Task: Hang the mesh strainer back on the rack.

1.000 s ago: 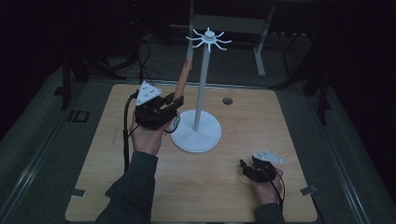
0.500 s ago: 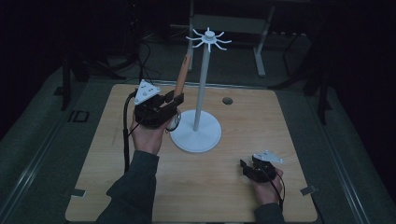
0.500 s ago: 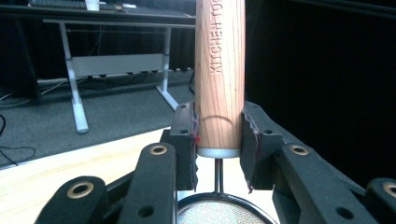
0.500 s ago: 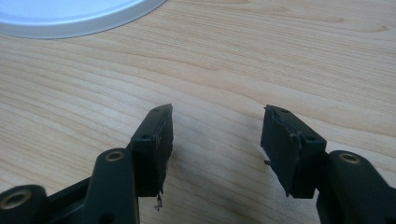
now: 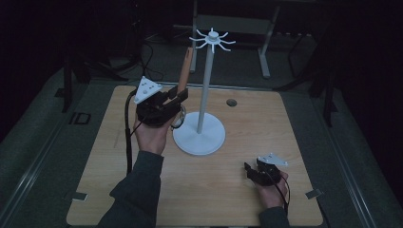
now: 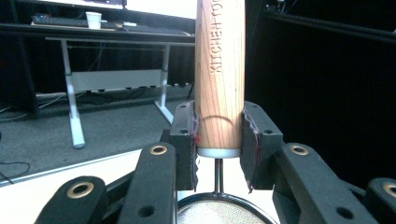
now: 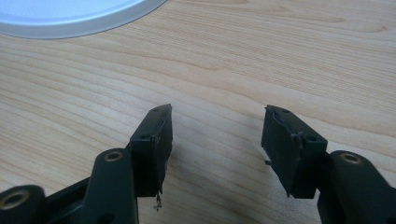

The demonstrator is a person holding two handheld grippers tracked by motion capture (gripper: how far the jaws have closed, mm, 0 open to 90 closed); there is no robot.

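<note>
A small strainer with a wooden handle (image 5: pixel 185 66) stands upright in my left gripper (image 5: pixel 179 95), left of the white hook stand (image 5: pixel 204 90). The jaws are shut on the handle's lower end (image 6: pixel 219 70), and the gripper (image 6: pixel 219 135) has the wire mesh bowl (image 6: pixel 219 215) hanging below it. The handle's top reaches close to the ring of hooks (image 5: pixel 212 39) at the top of the pole. My right gripper (image 5: pixel 249 171) rests low over the table's front right, open, with nothing between its fingers (image 7: pixel 217 128).
The stand's round white base (image 5: pixel 198 135) sits mid-table, and its edge (image 7: pixel 70 14) lies just beyond the right gripper. A small dark hole (image 5: pixel 231 102) marks the wooden tabletop (image 5: pixel 214 199) behind the stand. A metal desk frame (image 6: pixel 74 79) stands beyond the table.
The left gripper has lifted the strainer slightly, so the handle's top stands nearer the hooks. The right gripper has stayed put.
</note>
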